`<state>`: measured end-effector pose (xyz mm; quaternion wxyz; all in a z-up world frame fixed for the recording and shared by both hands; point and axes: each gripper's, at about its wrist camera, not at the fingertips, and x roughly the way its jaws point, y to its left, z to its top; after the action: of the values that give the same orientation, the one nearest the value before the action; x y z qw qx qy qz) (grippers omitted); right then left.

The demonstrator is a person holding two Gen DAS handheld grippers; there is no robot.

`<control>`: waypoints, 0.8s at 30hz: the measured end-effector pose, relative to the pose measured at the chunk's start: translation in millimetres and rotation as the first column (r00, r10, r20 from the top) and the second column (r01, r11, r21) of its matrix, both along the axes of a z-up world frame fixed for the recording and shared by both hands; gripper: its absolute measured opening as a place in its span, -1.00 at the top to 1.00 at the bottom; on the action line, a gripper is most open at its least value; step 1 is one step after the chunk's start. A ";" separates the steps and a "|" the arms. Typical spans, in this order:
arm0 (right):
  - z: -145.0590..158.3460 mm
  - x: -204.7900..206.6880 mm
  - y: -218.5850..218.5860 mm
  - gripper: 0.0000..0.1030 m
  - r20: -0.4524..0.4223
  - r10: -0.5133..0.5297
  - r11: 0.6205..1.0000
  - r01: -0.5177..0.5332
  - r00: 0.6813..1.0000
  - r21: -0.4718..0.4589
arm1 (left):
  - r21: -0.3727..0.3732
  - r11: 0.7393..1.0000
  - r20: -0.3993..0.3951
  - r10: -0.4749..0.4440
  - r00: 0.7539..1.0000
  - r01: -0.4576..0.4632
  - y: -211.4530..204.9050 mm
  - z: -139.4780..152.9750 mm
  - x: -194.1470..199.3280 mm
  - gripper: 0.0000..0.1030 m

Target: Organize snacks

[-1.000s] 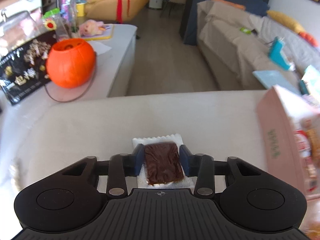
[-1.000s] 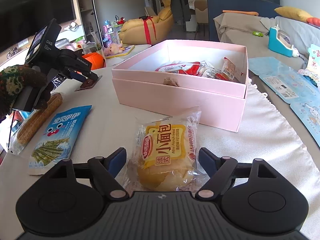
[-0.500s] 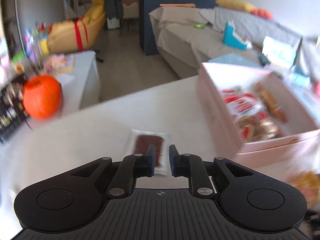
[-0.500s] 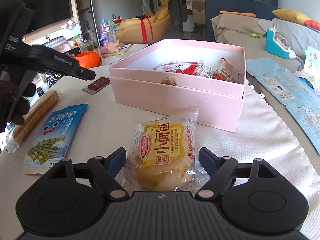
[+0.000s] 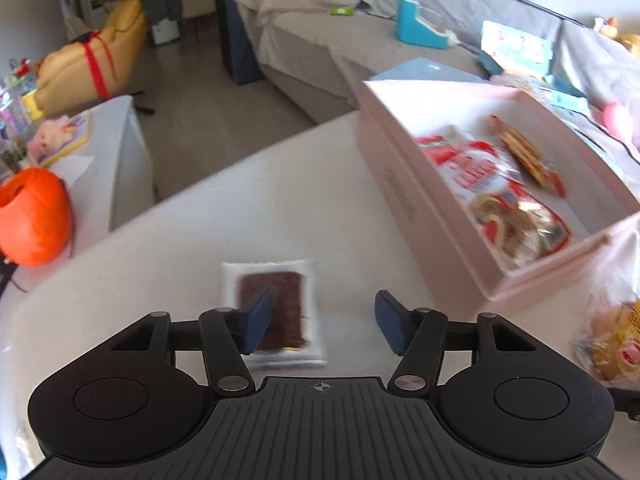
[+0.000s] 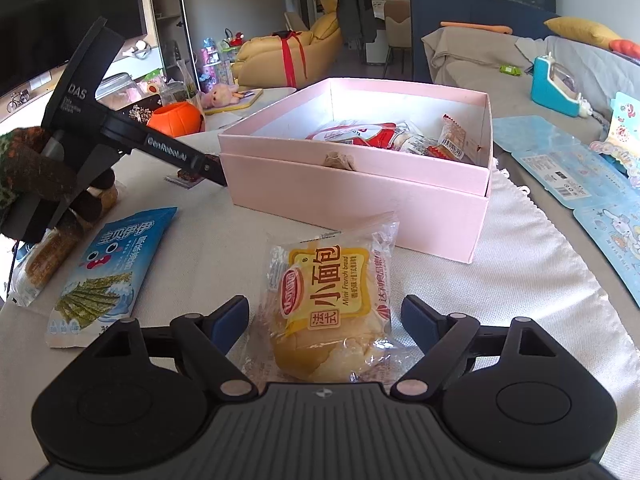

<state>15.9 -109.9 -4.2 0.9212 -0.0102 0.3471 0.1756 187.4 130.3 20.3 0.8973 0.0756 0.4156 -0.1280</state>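
A brown snack bar in a clear packet (image 5: 280,312) lies on the white table under my left gripper (image 5: 324,324), which is open and empty above it. The open pink box (image 5: 404,200) with several snacks inside stands to its right; it also shows in the right wrist view (image 6: 360,184). My right gripper (image 6: 326,324) is open around a mini French bread packet (image 6: 328,308) that lies on the table. The left gripper (image 6: 152,148) shows there at the left, near the box's corner.
A blue seaweed snack bag (image 6: 108,272) and a long brown snack (image 6: 44,256) lie at the left. An orange pumpkin bucket (image 5: 32,216) sits on a side table. A sofa with blue packets (image 6: 580,176) stands to the right of the table.
My left gripper let go of the brown snack bar, rose, swung right toward the pink box, and its jaws have opened wide. My right gripper has stayed open around the bread packet.
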 end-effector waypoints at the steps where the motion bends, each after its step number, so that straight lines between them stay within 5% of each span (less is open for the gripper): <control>1: 0.0 -0.1 0.0 -0.65 0.000 0.001 1.000 -0.001 1.000 0.000 | 0.025 1.000 0.005 0.014 1.000 -0.014 3.4 -0.1 1.6 -0.22; 3: 0.0 -0.1 -0.1 -0.65 -0.001 0.001 1.000 -0.001 1.000 0.002 | 0.066 0.997 -0.024 0.029 0.999 -0.028 10.0 -5.3 8.0 -0.27; 8: -0.5 0.4 0.4 -0.68 -0.004 0.006 1.000 -0.006 1.000 0.006 | -0.018 1.000 -0.078 0.007 0.997 -0.008 28.1 -6.4 18.0 -0.28; 19: -0.8 0.8 1.4 -0.72 -0.005 0.011 1.000 -0.011 1.000 0.002 | -0.004 1.000 -0.064 -0.003 0.998 0.003 17.2 -9.1 24.6 -0.48; 23: -0.9 0.7 1.2 -0.73 -0.006 0.012 1.000 -0.012 1.000 0.004 | -0.014 0.999 -0.050 0.035 0.998 -0.036 16.1 -9.4 19.6 -0.41; 24: -1.0 0.6 1.3 -0.73 -0.006 0.012 1.000 -0.012 1.000 0.005 | -0.017 0.999 -0.046 0.045 0.998 -0.046 16.4 -8.3 17.4 -0.25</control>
<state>16.6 -108.6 -5.2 0.9191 -0.0095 0.3493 0.1818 204.7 146.8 12.0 0.8909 0.0552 0.4365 -0.1131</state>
